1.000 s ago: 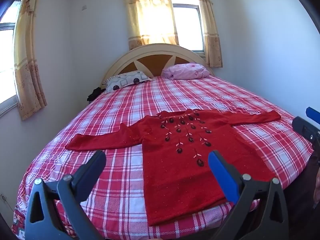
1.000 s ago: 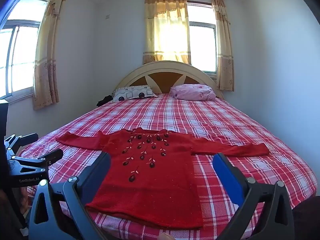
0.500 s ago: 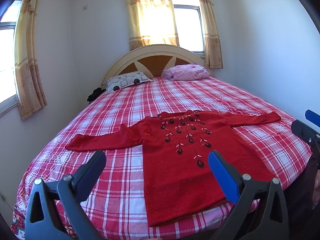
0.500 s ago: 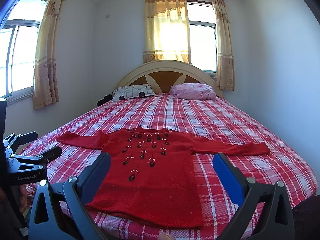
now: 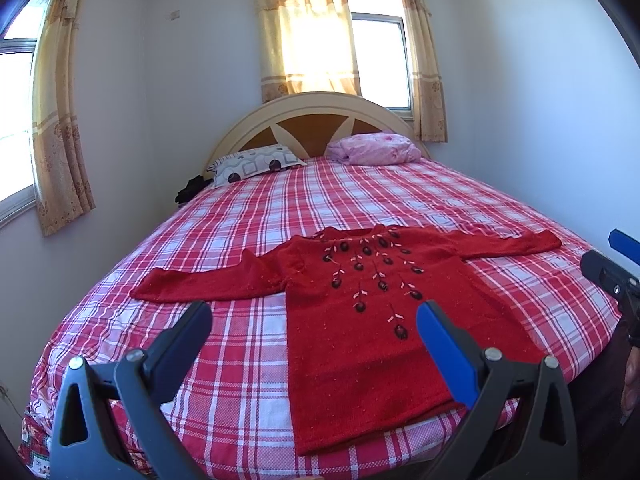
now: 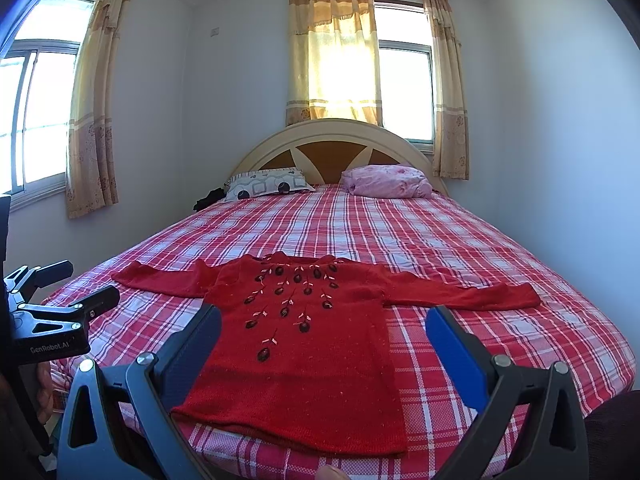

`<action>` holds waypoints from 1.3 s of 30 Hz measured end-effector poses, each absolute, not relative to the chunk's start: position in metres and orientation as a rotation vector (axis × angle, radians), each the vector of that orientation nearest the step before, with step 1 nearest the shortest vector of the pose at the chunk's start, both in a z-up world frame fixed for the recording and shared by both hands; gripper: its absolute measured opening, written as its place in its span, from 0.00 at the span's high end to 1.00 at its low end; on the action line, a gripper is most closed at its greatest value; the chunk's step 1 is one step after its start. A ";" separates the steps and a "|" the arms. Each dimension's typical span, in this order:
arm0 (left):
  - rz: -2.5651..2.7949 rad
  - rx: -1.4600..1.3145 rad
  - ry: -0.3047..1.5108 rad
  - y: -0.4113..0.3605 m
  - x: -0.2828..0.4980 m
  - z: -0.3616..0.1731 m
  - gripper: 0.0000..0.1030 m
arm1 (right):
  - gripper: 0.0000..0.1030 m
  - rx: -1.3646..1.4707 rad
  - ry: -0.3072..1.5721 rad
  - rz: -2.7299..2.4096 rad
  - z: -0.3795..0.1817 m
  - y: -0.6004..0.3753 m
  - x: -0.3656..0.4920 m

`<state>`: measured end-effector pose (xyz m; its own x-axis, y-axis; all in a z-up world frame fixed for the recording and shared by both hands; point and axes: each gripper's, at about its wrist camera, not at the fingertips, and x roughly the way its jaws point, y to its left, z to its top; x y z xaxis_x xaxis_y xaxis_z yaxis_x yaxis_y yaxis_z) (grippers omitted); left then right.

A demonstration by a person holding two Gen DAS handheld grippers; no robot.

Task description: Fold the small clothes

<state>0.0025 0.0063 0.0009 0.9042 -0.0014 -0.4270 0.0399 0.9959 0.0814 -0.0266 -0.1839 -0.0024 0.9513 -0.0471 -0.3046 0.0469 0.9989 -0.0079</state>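
Observation:
A small red knitted sweater with dark flower embroidery lies flat, face up, sleeves spread, on the red-and-white checked bed; it also shows in the right wrist view. My left gripper is open and empty, held above the bed's near edge, short of the hem. My right gripper is open and empty, held just before the hem. The right gripper shows at the right edge of the left wrist view. The left gripper shows at the left edge of the right wrist view.
A patterned pillow and a pink bundle lie by the headboard. A dark item sits at the bed's far left edge. Walls stand close on the left and right, with curtained windows behind.
Both views have shifted only slightly; the sweater lies as before and both grippers stay open.

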 end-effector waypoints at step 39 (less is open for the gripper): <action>-0.025 0.075 0.472 0.009 0.013 -0.014 0.00 | 0.01 0.029 0.360 -0.033 -0.023 -0.191 -0.013</action>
